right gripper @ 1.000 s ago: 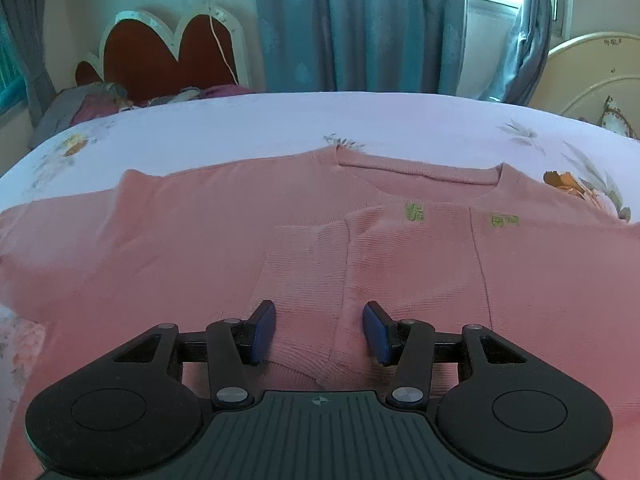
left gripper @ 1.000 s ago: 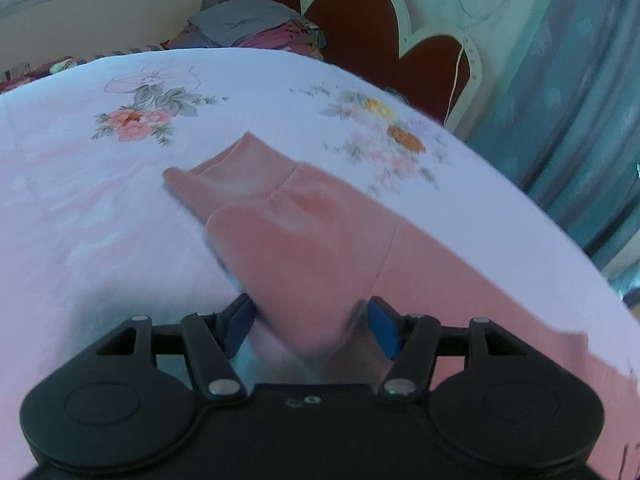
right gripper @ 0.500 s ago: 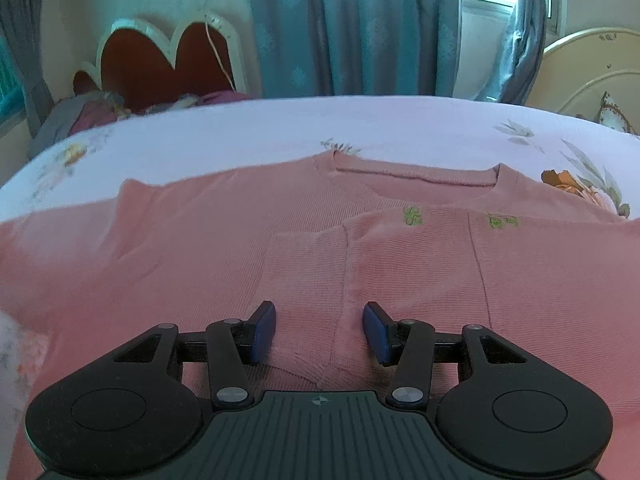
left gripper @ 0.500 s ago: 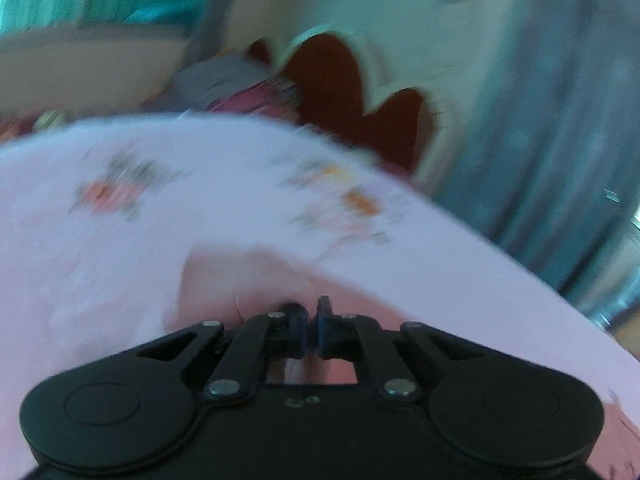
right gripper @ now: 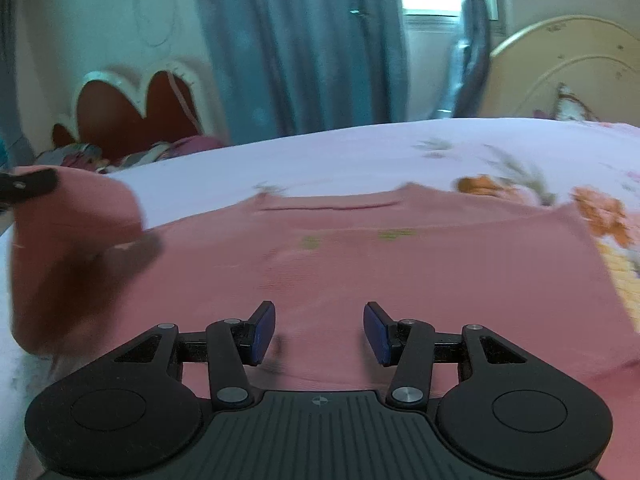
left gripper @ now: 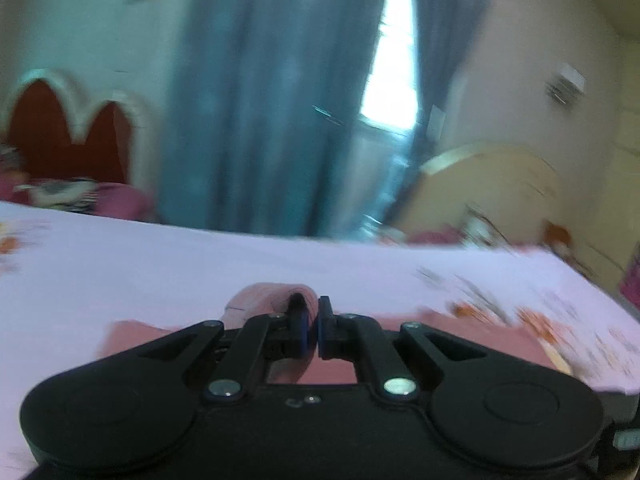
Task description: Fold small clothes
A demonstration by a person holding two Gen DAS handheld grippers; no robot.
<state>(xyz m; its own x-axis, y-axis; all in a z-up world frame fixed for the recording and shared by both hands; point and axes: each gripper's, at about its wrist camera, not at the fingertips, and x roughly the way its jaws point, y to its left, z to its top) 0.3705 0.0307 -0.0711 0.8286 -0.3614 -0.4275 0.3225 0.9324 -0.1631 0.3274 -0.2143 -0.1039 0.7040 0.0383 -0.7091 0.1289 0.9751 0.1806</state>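
Observation:
A pink knit sweater (right gripper: 400, 264) lies flat on the bed, neckline at the far side. My left gripper (left gripper: 313, 326) is shut on the sweater's left sleeve (left gripper: 272, 296), which bulges over its fingertips. In the right wrist view that sleeve (right gripper: 68, 240) hangs lifted at the left, over the sweater's body, with a part of the left gripper (right gripper: 28, 186) above it. My right gripper (right gripper: 319, 332) is open and empty, low over the sweater's lower body.
The bed has a pale pink floral sheet (right gripper: 360, 156). A red heart-shaped headboard (right gripper: 132, 116) and pillows are at the far left, blue curtains (right gripper: 304, 48) behind, and a cream footboard (right gripper: 560, 72) at the far right.
My left gripper shut on the sleeve, lifted it and swung right, toward the sweater's body. My right gripper stayed open and shifted slightly over the sweater.

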